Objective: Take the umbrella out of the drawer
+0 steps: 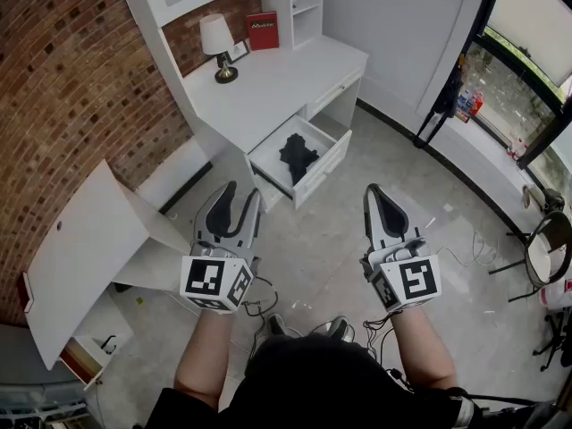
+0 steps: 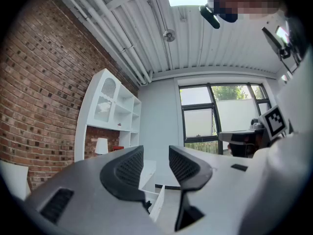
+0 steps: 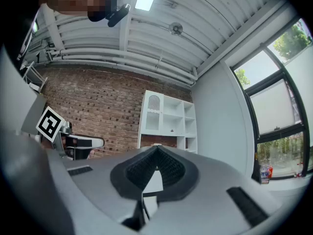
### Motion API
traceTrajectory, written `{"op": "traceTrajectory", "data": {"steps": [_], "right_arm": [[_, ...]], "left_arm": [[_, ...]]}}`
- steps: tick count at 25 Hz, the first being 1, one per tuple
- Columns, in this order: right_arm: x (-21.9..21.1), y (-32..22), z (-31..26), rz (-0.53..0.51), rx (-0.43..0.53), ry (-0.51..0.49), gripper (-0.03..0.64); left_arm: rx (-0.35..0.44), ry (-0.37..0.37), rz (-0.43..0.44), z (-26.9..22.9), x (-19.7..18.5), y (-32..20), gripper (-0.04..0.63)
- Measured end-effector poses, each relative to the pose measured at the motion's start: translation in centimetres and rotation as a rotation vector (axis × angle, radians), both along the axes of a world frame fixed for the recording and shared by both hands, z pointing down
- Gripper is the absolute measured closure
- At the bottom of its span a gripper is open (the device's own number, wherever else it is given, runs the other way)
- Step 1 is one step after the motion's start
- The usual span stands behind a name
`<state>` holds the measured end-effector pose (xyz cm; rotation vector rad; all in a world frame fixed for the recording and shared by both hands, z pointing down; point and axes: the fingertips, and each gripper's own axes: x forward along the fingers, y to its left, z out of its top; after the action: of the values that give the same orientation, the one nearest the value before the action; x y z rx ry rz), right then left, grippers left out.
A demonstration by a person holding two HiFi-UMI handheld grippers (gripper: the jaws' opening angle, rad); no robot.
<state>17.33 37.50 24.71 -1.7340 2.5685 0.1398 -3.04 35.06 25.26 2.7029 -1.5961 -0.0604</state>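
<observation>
Black umbrella [image 1: 298,156], an indistinct heap, lies in the open drawer [image 1: 327,164]; left gripper [image 1: 243,192] gapes empty, right gripper [image 1: 374,189] pressed closed.

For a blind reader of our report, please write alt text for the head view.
Two hand-held grippers point toward a white desk whose open drawer contains a black umbrella. The left gripper is open and empty; the right gripper is shut.
</observation>
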Motion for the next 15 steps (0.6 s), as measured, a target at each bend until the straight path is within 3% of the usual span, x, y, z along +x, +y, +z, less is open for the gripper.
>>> {"op": "traceTrajectory", "data": {"steps": [8,15], "right_arm": [[-1.7,-1.2,-0.4,0.013,-0.009,-0.013,0.617],[-4.4,-2.1,0.6,0.075,-0.015,-0.03,0.617]], "left_arm": [[-0.008,0.012,-0.01,0.3,-2.1,-0.8,0.434],[-0.005,0.016,-0.025,1.2,-7.6,-1.3,0.434]]}}
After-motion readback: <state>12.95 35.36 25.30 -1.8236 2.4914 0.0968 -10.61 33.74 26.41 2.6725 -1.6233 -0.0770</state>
